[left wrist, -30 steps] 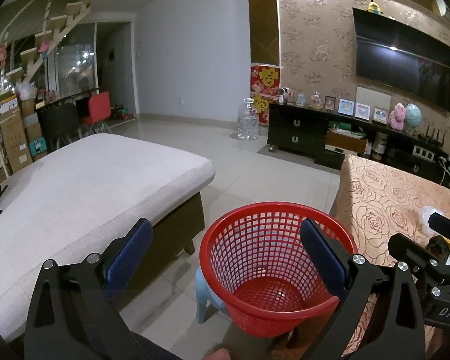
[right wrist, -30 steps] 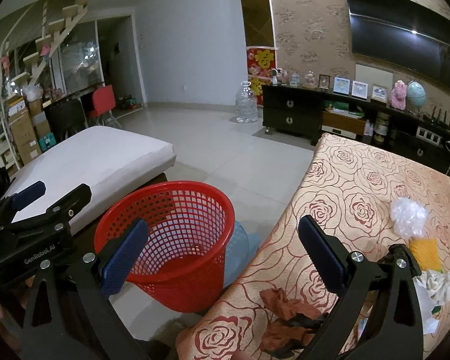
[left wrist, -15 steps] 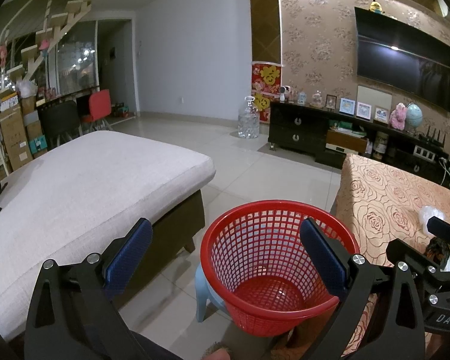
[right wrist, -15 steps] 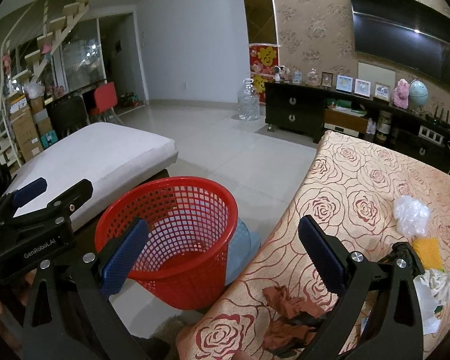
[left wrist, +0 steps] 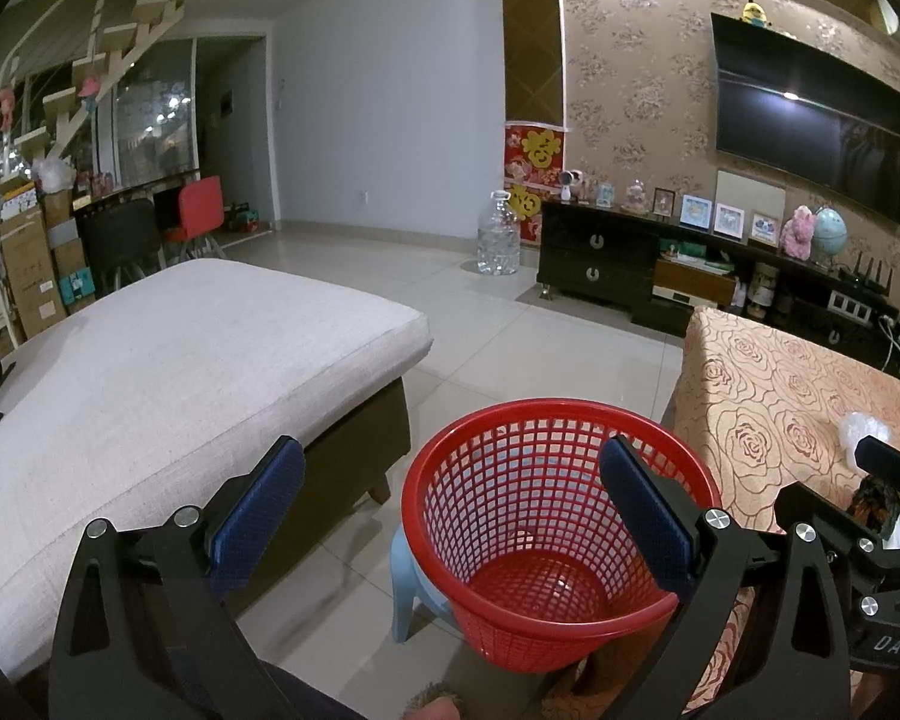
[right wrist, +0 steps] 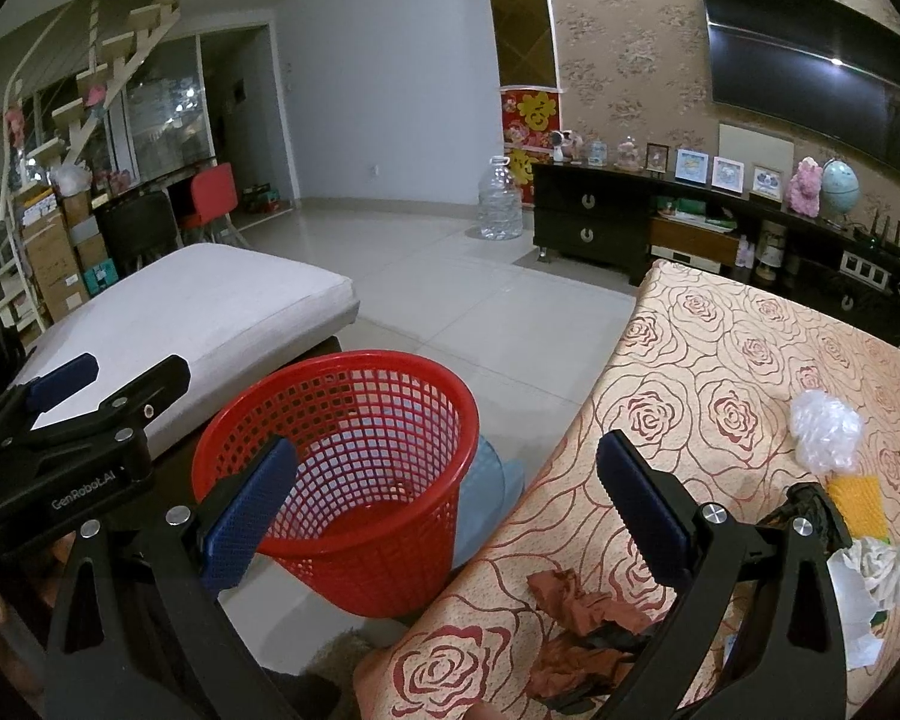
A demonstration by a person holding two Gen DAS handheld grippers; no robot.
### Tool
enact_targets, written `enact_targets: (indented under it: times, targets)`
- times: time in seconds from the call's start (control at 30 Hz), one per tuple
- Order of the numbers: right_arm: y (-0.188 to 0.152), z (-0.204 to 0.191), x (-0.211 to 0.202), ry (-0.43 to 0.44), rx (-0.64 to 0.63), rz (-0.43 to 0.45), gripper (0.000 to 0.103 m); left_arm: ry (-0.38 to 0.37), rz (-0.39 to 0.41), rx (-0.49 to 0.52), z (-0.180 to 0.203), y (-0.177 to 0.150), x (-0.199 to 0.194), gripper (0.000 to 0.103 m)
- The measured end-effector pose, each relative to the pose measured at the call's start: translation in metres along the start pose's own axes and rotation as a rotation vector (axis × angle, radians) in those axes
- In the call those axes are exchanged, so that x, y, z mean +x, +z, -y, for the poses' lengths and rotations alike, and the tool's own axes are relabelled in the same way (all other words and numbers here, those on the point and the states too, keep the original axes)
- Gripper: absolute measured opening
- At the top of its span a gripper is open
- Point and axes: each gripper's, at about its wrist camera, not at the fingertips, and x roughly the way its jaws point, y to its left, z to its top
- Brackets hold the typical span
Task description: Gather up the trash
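A red mesh basket (left wrist: 546,534) (right wrist: 354,474) stands empty on a pale blue stool (left wrist: 408,582) beside the table. My left gripper (left wrist: 450,516) hovers open just above and in front of it. My right gripper (right wrist: 444,498) is open too, over the table's near left corner. On the rose-patterned tablecloth (right wrist: 720,372) lie crumpled brown paper (right wrist: 576,612) below the right finger, a clear plastic wad (right wrist: 822,429), a yellow piece (right wrist: 858,501) and white crumpled paper (right wrist: 888,570). In the left wrist view the plastic wad (left wrist: 864,429) shows behind the right gripper's body.
A grey cushioned bench (left wrist: 168,384) lies left of the basket. Tiled floor (left wrist: 510,324) stretches to a dark TV cabinet (left wrist: 618,264), with a large water bottle (left wrist: 498,240) beside it. Chairs and stacked boxes (left wrist: 36,264) line the far left.
Both views have shifted only slightly; the basket sits a touch higher and closer in the right wrist view. Both grippers stay open and hold nothing.
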Motion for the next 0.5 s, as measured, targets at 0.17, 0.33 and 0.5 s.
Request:
enact_targets:
  times: [0.17, 0.33, 0.5]
  targets:
    - [0.0000, 0.0001, 0.0000, 0.000, -0.001, 0.000, 0.097, 0.000, -0.001, 0.002, 0.0021, 0.0003, -0.0033, 0.095]
    - [0.0002, 0.0001, -0.0002, 0.000, 0.000, 0.001, 0.097, 0.001, 0.000, 0.000, -0.0010, -0.0003, 0.0008, 0.095]
    - [-0.0001, 0.0005, -0.0005, -0.002, -0.002, 0.001, 0.097, -0.001, 0.000, -0.001, -0.0009, -0.0002, 0.0011, 0.095]
